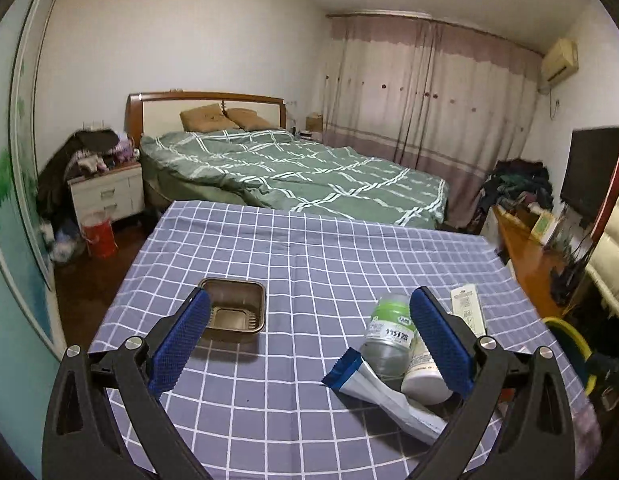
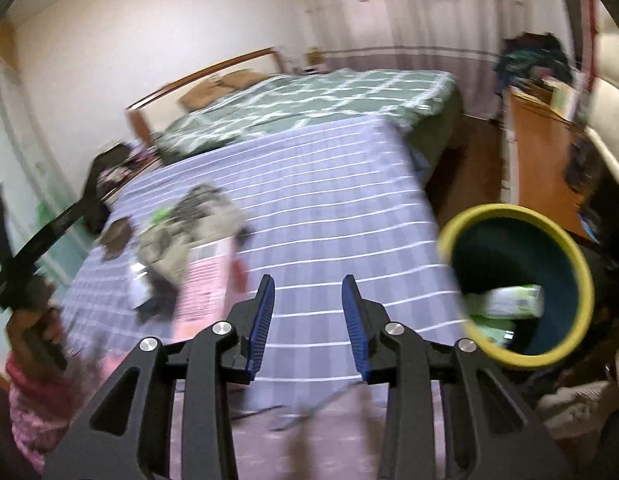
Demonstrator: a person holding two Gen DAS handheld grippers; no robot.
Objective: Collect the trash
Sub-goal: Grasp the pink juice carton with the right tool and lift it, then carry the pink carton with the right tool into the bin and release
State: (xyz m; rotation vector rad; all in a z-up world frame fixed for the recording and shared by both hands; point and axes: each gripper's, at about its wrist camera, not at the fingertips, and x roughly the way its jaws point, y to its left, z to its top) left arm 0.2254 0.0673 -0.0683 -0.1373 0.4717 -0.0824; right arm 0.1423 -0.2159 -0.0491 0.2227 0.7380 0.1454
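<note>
My left gripper (image 1: 309,304) is open and empty above the blue checked tablecloth (image 1: 301,256). A brown plastic tray (image 1: 235,310) sits by its left finger. A clear bottle with a green label (image 1: 387,334), a white bottle (image 1: 423,376) and a blue-and-white wrapper (image 1: 373,388) lie by its right finger. A white flat pack (image 1: 467,308) lies beyond. My right gripper (image 2: 309,292) is open and empty over the cloth (image 2: 329,200). A yellow-rimmed bin (image 2: 521,280) at the right holds a green-and-white packet (image 2: 505,302). A blurred heap of trash (image 2: 189,236) lies to the left.
A bed with a green quilt (image 1: 293,172) stands behind the table. A white nightstand (image 1: 107,192) and a red bucket (image 1: 98,236) are at the far left. A wooden desk (image 1: 525,240) stands at the right. The bin's rim (image 1: 569,340) shows past the table's right edge.
</note>
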